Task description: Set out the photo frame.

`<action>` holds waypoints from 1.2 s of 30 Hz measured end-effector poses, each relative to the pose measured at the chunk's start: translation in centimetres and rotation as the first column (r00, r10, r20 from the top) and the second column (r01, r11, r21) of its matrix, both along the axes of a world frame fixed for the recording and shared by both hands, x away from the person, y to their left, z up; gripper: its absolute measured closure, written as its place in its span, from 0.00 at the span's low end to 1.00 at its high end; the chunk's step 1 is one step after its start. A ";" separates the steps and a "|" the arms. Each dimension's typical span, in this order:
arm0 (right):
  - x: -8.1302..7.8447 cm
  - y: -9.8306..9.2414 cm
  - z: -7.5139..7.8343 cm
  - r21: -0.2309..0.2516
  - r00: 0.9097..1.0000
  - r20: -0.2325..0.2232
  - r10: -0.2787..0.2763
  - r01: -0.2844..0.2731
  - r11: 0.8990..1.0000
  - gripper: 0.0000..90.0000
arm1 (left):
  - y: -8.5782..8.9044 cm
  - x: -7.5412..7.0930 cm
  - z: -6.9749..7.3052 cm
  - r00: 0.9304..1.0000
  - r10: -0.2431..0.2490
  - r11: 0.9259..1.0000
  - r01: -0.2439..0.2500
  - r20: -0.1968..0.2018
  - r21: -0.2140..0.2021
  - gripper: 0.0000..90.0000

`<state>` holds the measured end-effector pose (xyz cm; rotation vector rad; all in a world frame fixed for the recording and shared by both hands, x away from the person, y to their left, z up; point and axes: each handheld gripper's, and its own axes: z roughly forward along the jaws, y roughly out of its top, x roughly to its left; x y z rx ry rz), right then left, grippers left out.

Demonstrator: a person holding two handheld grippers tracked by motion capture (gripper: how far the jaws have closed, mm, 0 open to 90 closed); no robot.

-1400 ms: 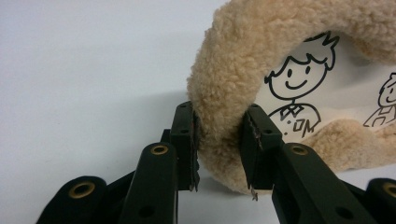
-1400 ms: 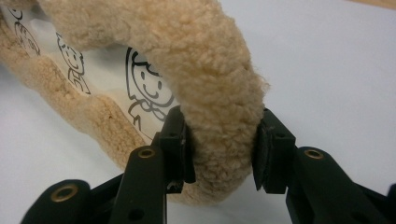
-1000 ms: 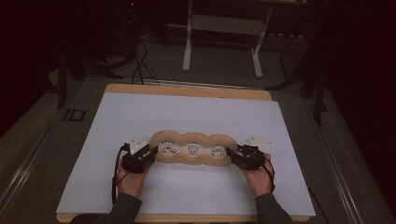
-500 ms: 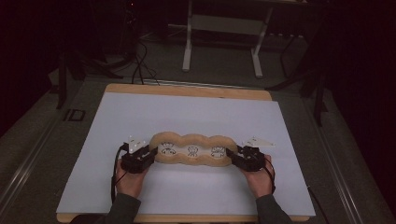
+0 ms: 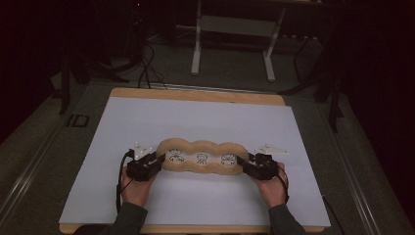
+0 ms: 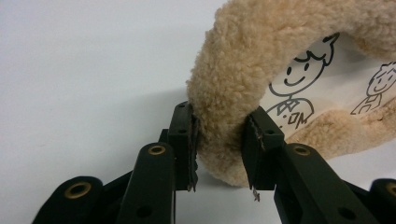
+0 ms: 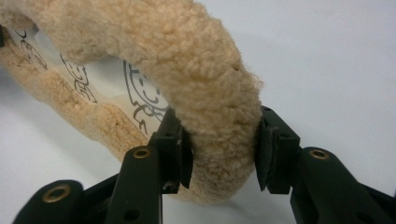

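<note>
A long tan fleece cushion (image 5: 200,157) with three lobes and small cartoon figures on its white inner panels lies across the near part of the white mat (image 5: 195,117). My left gripper (image 5: 155,161) is shut on its left end. In the left gripper view both pads pinch the fluffy rim (image 6: 243,60), with the gripper (image 6: 219,147) around it. My right gripper (image 5: 245,166) holds the right end. In the right gripper view the rim (image 7: 187,46) fills the gap of the gripper (image 7: 222,147); its jaws have just been opening a little, and the pads still touch the fleece.
The mat covers a wooden tabletop (image 5: 195,94). Beyond the table, a metal desk frame (image 5: 230,44) and loose cables (image 5: 142,73) sit on the dark floor. Both of the person's hands rest near the table's front edge.
</note>
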<state>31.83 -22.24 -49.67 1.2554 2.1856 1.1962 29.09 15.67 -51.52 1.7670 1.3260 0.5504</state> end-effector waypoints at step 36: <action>-0.8 -1.0 0.5 -0.060 0.998 -0.041 0.048 -0.051 0.997 0.64 | 0.7 0.1 0.6 0.993 -0.116 0.991 0.115 0.013 0.062 0.66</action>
